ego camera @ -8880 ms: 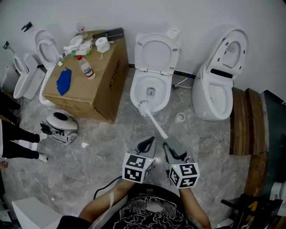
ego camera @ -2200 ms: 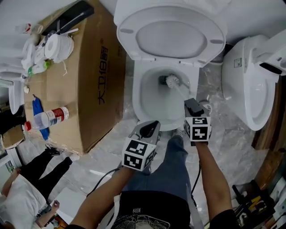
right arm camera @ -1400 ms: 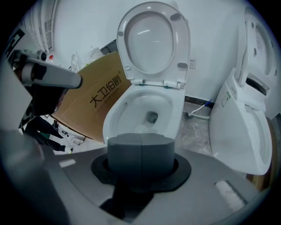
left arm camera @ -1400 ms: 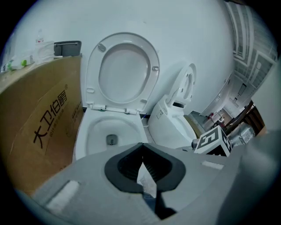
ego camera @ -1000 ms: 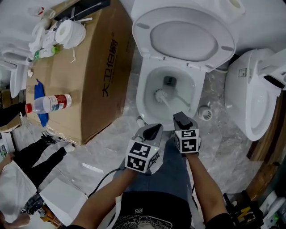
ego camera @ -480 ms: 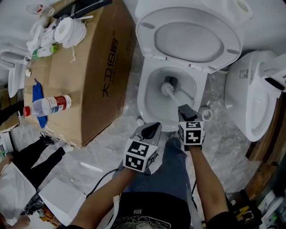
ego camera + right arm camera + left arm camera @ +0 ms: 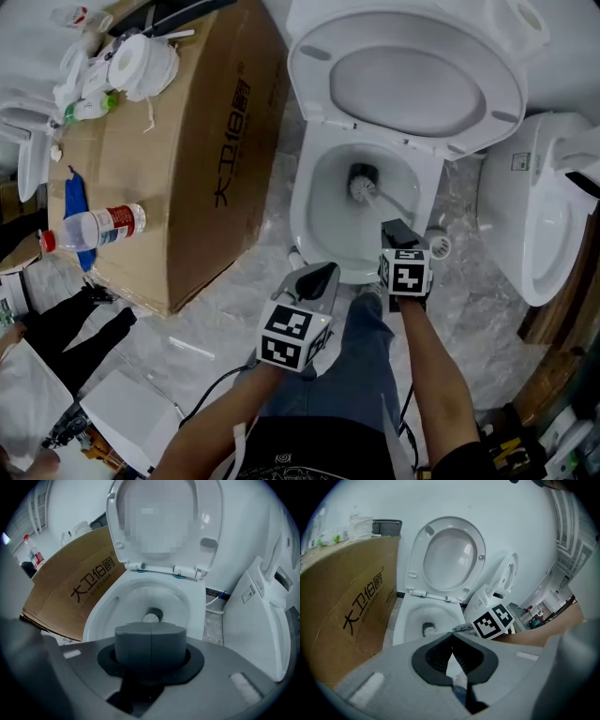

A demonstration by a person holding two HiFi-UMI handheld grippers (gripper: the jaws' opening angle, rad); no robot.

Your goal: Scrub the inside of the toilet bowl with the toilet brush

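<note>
The white toilet bowl (image 7: 305, 202) stands open with its lid (image 7: 412, 84) up. The toilet brush's white head (image 7: 362, 185) rests deep inside the bowl beside the dark drain hole. Its handle slants back to my right gripper (image 7: 395, 230), which is shut on it above the bowl's front rim. In the right gripper view the brush head (image 7: 150, 618) shows just past my right gripper (image 7: 151, 640). My left gripper (image 7: 316, 276) hangs shut and empty in front of the bowl, left of the right one. In the left gripper view my left gripper (image 7: 451, 645) points at the bowl and the brush head (image 7: 427, 629).
A large cardboard box (image 7: 187, 178) stands close to the bowl's left side, with a water bottle (image 7: 94, 227), a paper roll (image 7: 141, 67) and a blue cloth on top. A second toilet (image 7: 544, 225) stands at the right. Another person's legs (image 7: 66, 328) are at lower left.
The brush head has moved from the bowl's left wall to the back by the drain hole. My right gripper has shifted slightly right with it. My left gripper has stayed shut and low.
</note>
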